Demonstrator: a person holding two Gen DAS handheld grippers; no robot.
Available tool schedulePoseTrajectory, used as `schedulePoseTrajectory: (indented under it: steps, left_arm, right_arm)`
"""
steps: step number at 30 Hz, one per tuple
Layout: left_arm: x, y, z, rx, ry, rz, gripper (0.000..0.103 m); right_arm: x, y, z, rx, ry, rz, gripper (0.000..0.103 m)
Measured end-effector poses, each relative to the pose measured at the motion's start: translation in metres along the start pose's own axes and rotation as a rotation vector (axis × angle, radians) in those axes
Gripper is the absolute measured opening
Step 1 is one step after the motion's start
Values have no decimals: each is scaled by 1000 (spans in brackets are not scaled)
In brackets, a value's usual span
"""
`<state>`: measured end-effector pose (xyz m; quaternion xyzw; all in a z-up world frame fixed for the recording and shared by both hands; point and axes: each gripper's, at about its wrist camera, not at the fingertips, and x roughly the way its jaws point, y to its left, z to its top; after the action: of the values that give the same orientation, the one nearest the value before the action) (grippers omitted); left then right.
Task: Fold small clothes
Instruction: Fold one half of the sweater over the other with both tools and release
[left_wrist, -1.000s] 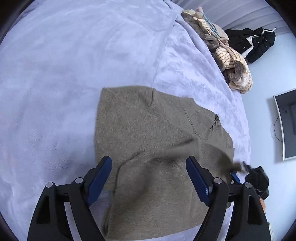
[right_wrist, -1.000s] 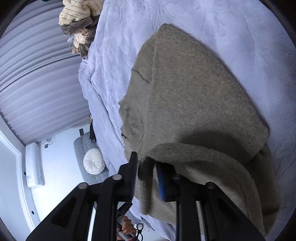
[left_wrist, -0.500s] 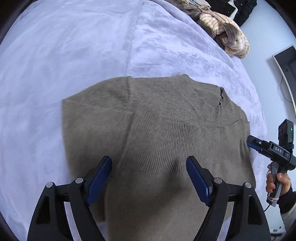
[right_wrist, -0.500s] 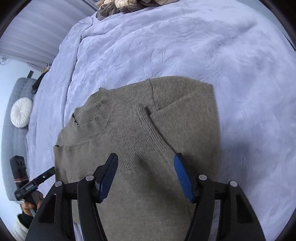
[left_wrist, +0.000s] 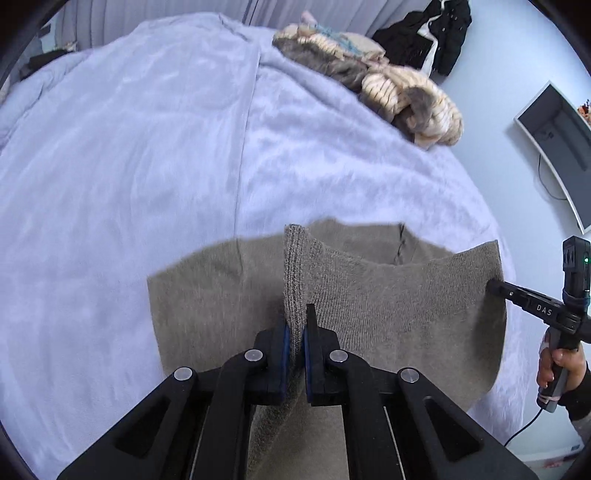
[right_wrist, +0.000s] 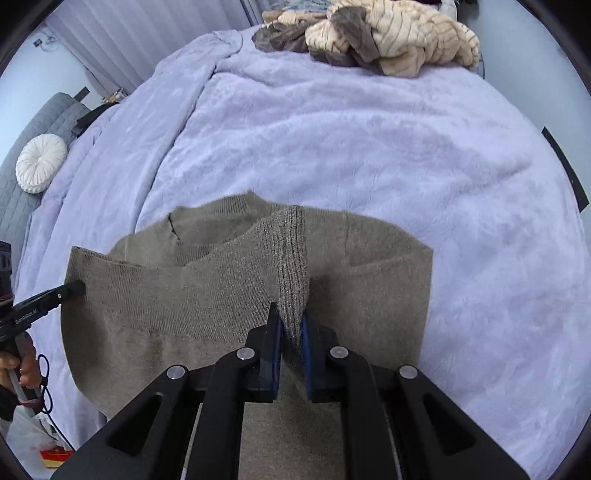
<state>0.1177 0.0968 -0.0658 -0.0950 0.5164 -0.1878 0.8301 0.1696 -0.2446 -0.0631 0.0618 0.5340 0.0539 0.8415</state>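
Left tongs (left_wrist: 294, 334): clamped on the ribbed hem of the brown sweater (left_wrist: 388, 314); the jaws have just been closing, with a pinch of knit standing up between the blue pads.
Right tongs (right_wrist: 290, 328): also just closing, now pinching a raised ridge of the same ribbed hem between their pads.
Hem: lifted off the bed at two places, one per pair of tongs, and stretched between them. In the left wrist view the right tongs' tip meets the hem's far right corner; in the right wrist view the left tongs' tip meets its far left corner.
Hands: a hand (left_wrist: 559, 365) grips the right tool's handle at the right edge of the left wrist view; another hand (right_wrist: 22, 369) holds the left tool at the left edge of the right wrist view.
Sweater: lies on the lavender blanket (right_wrist: 369, 129), neckline away from the cameras, lower part raised.
Further out: a heap of striped clothes (right_wrist: 388, 33) at the bed's far edge.
Room: a round white cushion (right_wrist: 40, 162) on a grey seat beside the bed.
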Motion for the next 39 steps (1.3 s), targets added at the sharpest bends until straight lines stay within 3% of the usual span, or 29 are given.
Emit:
schedulePoseTrajectory:
  steps: [3,6,9,13,15,16,17,18,22,27,31,35,39]
  left_arm:
    - [8,0,20,3,-28,33,7]
    - [40,7,26,7,8,94,7]
    - [78,17,20,6,65,156,7]
    - [104,29,13,-26,92,209,10]
    - [105,35,12,-38,87,253,31]
    - [102,37,12,-38,75,299,53]
    - [97,40,12,-35,60,342,62]
    - [91,43,12,-35,51,357,62]
    - [62,55,9,-50,54,376,62]
    - [19,45,-17,-67,51,235,62]
    - [21,23,-50,-45,102,161,62]
    - [42,18,-92,-25,187,231,62]
    - [38,34,-124,-64,256,254,62]
  right_arm:
    - [9,1,23,5,-19,-19,11]
    - [42,2,36,12,23,-50,11]
    - [84,-7,33,47,85,-54,11]
    - [111,-20,27,104,99,-42,11]
    - [111,-24,27,132,91,-32,11]
    - [110,-26,27,136,85,-40,11]
    - [107,-28,27,135,78,-76,17]
    - [102,-32,27,141,69,-114,23]
    - [81,-56,24,244,62,-185,26]
    - [38,-42,-11,221,45,-74,28]
    - [29,-10,-54,160,83,5,29]
    - [47,-1,-99,165,193,5,29]
    - [37,-28,-129,265,203,-29,28]
